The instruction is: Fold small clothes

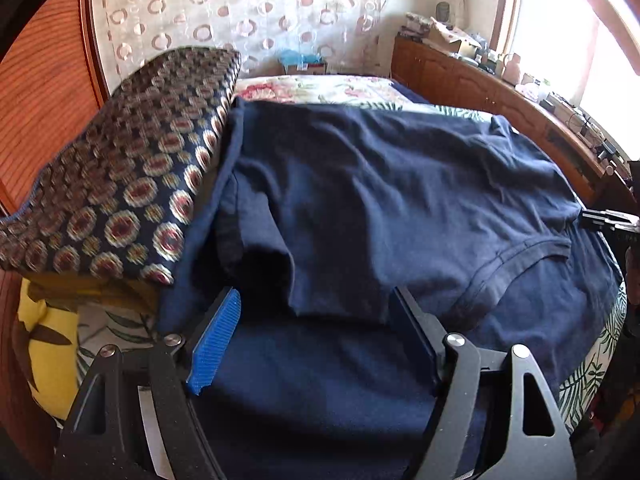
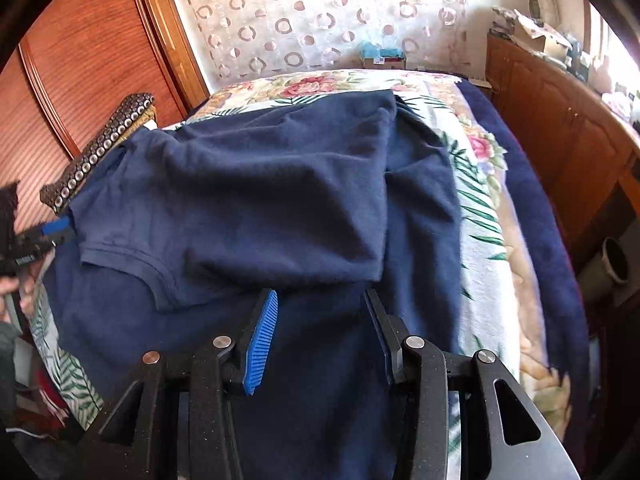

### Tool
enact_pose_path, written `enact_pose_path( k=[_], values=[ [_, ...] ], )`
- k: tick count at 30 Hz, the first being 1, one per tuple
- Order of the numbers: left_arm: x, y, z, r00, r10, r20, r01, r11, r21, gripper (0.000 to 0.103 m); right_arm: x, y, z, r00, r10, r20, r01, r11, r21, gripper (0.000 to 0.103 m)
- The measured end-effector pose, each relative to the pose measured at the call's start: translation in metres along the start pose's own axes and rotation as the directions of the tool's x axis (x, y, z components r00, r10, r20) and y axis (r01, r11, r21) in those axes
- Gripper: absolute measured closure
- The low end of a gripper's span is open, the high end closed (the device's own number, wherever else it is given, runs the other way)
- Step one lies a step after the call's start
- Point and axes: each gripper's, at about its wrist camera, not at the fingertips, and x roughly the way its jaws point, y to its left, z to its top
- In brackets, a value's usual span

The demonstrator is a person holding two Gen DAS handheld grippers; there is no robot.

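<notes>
**Observer:** Was there any lettering you could read?

**Operator:** Nothing I could make out. In the right wrist view the left tool carried a small white mark on its black body, too blurred for me to read.

**Observer:** How did the garment look?

**Operator:** It was a navy blue cotton T-shirt, rumpled, lying on a dark blue blanket spread over the floral-print bed cover. One side was folded over the body, and the ribbed neckline lay open toward me. A dark patterned cushion with red and cream circles sat just beside its left edge.

**Observer:** And your tools?

**Operator:** I had both with jaws apart and nothing clamped. The left tool stood wide, and the shirt's near sleeve hung between its blue ribbed pads without being pinched. The right tool gaped more narrowly, its tips just at the folded near edge of the shirt, over the blanket.
</notes>
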Motion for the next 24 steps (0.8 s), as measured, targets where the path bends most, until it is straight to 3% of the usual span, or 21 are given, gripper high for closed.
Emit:
enact_pose_path(
  k=[4,11,24],
  values=[
    [0.012,-0.002,-0.006,1.000,0.010,-0.026,-0.010,1.000,0.007,0.026,0.014,-0.003,0.007,1.000,0.004,-0.001,-0.004,1.000,0.028,0.058],
    [0.011,-0.006,-0.009,1.000,0.024,-0.005,-0.024,1.000,0.013,0.023,0.020,-0.009,-0.002,0.997,0.043,0.063,-0.050,0.993,0.107,0.058],
    [0.014,-0.005,-0.007,1.000,0.007,-0.003,-0.007,1.000,0.018,0.020,0.022,-0.002,-0.014,0.994,0.038,0.101,-0.046,0.996,0.081,0.056]
  ],
)
